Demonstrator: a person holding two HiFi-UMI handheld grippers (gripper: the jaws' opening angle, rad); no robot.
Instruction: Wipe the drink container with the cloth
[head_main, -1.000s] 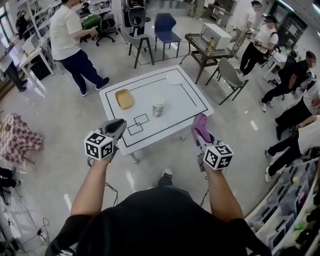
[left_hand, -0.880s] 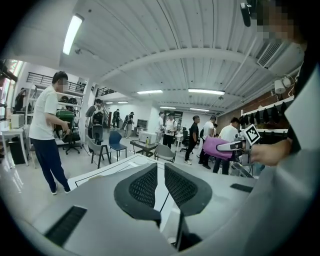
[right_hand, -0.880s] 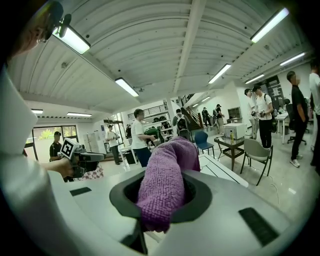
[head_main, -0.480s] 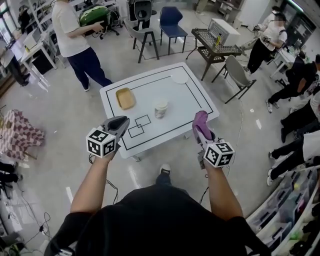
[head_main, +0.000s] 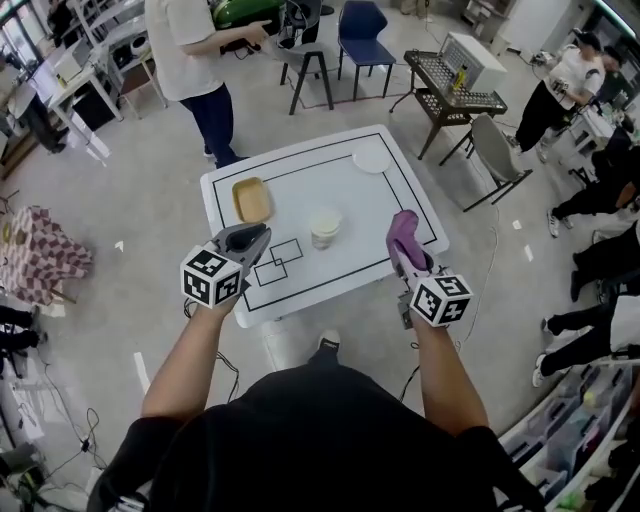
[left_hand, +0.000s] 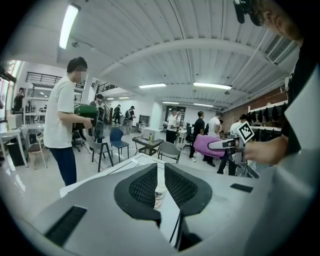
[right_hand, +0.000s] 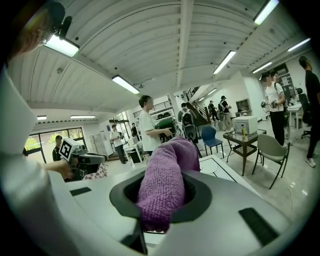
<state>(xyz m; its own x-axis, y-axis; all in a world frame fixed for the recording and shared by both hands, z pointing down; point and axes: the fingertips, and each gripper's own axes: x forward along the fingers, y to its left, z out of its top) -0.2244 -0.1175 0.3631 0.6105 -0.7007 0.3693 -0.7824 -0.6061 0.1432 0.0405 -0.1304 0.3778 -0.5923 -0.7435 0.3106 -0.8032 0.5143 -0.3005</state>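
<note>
Left gripper (left_hand: 161, 172): jaws pressed together, empty
Right gripper (head_main: 402, 238): jaws pinching purple cloth (right_hand: 162, 185)
Drink container (head_main: 325, 226): upright on surface (head_main: 385, 205), apparently lidded

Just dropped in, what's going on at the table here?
A person holds a gripper in each hand. The right gripper is shut on a purple cloth; the left gripper is shut and empty. The drink container stands untouched on the white table ahead, both grippers short of it. Wiping has not begun.
</note>
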